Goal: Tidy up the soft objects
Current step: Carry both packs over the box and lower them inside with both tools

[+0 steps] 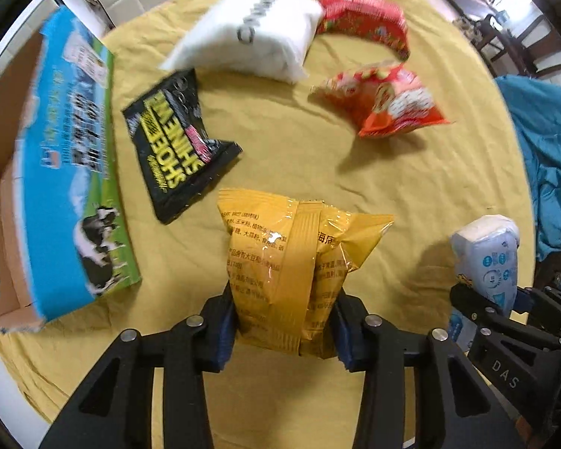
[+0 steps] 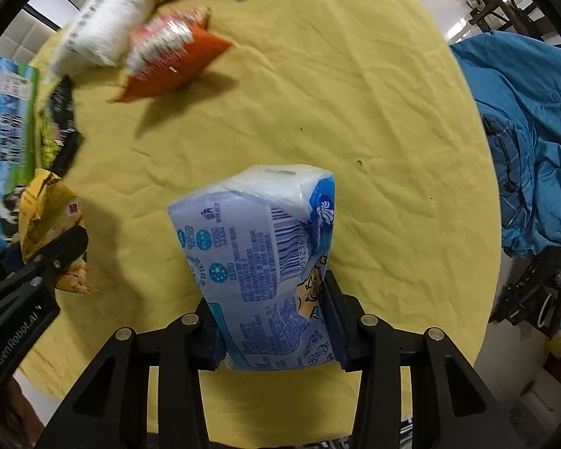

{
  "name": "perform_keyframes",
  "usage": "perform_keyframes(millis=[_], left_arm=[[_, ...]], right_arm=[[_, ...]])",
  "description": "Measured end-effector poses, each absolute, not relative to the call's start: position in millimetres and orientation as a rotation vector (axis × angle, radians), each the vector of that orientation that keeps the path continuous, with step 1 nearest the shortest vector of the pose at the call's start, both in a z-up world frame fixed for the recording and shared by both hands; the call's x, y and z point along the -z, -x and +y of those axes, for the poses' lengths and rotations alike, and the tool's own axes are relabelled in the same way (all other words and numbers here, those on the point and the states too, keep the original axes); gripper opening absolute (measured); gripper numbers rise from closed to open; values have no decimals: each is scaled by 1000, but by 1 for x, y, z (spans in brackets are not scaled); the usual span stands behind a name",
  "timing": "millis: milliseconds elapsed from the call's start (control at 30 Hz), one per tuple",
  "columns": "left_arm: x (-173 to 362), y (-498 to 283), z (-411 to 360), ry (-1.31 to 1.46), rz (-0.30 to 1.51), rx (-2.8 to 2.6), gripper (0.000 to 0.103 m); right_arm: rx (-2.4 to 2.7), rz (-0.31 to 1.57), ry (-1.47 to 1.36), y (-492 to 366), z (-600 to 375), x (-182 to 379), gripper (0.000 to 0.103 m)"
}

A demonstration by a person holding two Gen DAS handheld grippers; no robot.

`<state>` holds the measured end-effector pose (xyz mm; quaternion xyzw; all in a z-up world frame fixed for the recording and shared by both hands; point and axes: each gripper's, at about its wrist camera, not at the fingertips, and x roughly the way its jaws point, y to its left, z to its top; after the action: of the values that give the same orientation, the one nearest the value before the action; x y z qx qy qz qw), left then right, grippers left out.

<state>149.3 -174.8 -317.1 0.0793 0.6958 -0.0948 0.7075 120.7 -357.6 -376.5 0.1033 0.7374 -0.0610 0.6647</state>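
Crowding worries me: my left gripper [image 1: 284, 321] clamps the yellow snack bag [image 1: 295, 262], my right gripper [image 2: 275, 331] the tissue pack [image 2: 258, 258], and near the box [image 1: 67, 164] they may collide

Bright, even indoor light falls from above. The orange snack bag [image 1: 385, 101] throws a soft shadow toward the camera on the yellow tabletop [image 1: 288, 149]. Glare streaks the yellow snack bag [image 1: 288, 262]. Motion blur smears the far packets and the milk carton box [image 1: 67, 157]. Fisheye bending curves the edges, and the corners go black.
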Motion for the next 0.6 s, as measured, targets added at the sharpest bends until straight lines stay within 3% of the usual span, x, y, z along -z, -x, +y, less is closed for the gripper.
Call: perform_keyframes(millis=[400,600], left_arm=[[194,-119,-119,-30,1406,194,39],[144,-150,-83,8,1322,164,39]], right_arm=[[-37,1468,-209,-140,-300,247,45],[-149,1385,-195,-164,-238,194,45]])
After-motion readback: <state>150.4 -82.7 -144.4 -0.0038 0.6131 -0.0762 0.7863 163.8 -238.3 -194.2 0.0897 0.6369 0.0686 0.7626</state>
